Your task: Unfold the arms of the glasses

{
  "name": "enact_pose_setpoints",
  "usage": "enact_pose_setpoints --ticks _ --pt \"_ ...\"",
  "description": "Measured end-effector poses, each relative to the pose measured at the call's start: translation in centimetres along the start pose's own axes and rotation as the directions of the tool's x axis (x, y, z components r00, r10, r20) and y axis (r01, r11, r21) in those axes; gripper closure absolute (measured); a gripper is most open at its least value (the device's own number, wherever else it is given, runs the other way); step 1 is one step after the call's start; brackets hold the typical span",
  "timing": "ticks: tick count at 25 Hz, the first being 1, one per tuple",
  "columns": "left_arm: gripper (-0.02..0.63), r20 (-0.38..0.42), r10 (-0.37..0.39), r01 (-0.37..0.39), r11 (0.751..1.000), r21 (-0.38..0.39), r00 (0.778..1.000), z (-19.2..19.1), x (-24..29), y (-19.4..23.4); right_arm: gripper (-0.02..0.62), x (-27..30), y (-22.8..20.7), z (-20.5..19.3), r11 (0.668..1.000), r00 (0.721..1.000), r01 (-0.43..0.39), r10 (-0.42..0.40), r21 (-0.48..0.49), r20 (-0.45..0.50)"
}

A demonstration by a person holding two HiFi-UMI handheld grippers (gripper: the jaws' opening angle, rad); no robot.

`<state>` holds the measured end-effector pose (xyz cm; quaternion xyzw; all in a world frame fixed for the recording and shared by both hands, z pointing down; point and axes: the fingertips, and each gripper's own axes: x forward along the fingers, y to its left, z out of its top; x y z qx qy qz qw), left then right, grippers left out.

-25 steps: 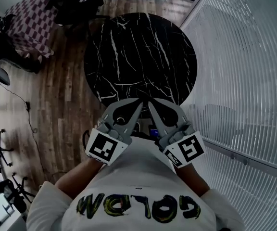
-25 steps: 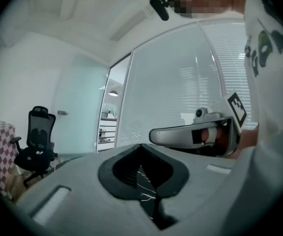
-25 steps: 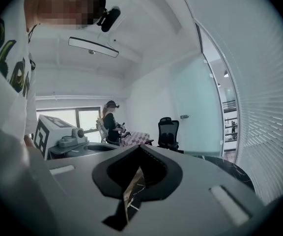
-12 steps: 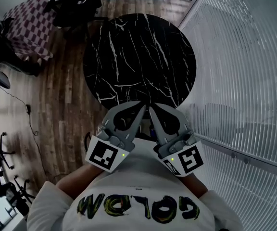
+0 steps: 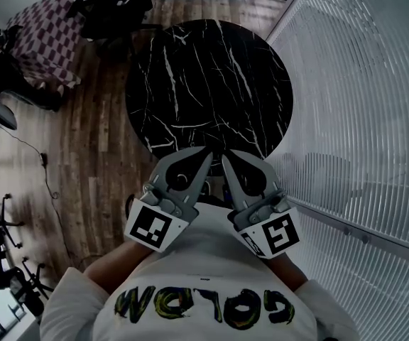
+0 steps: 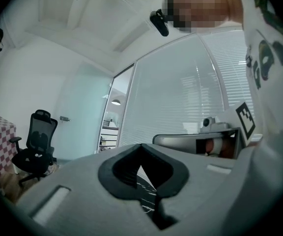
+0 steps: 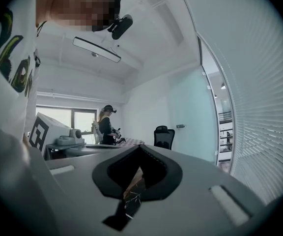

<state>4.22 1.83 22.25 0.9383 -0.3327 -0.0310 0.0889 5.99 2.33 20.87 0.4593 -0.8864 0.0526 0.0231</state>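
Note:
No glasses show in any view. In the head view my left gripper (image 5: 206,153) and right gripper (image 5: 226,159) are held side by side in front of the person's chest. Their tips almost meet over the near edge of the round black marble table (image 5: 211,77). Both are shut with nothing between the jaws. The left gripper view looks along the shut left gripper (image 6: 141,146), and the right gripper (image 6: 220,141) shows beside it. The right gripper view looks along the shut right gripper (image 7: 140,147). Each of these views shows a sliver of the marble top through the jaw gap.
A white slatted blind wall (image 5: 361,105) runs along the right of the table. Wooden floor (image 5: 98,141) lies to the left, with a checkered-cloth table (image 5: 45,34) and dark chairs at the back left. An office chair (image 6: 36,146) stands further off, and another person (image 7: 106,124) stands across the room.
Both grippers have only wobbled slightly in place. They stay shut and empty.

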Motion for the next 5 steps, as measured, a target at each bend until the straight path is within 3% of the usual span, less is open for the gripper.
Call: enact_pose_setpoints --ticks 5 --pt "0.607 -0.018 0.005 -0.005 1.0 -0.001 1.0 -0.39 -0.1 0.31 0.594 0.29 0.04 0.2 1.0 1.0 -0.007 0.007 -0.008 0.005"
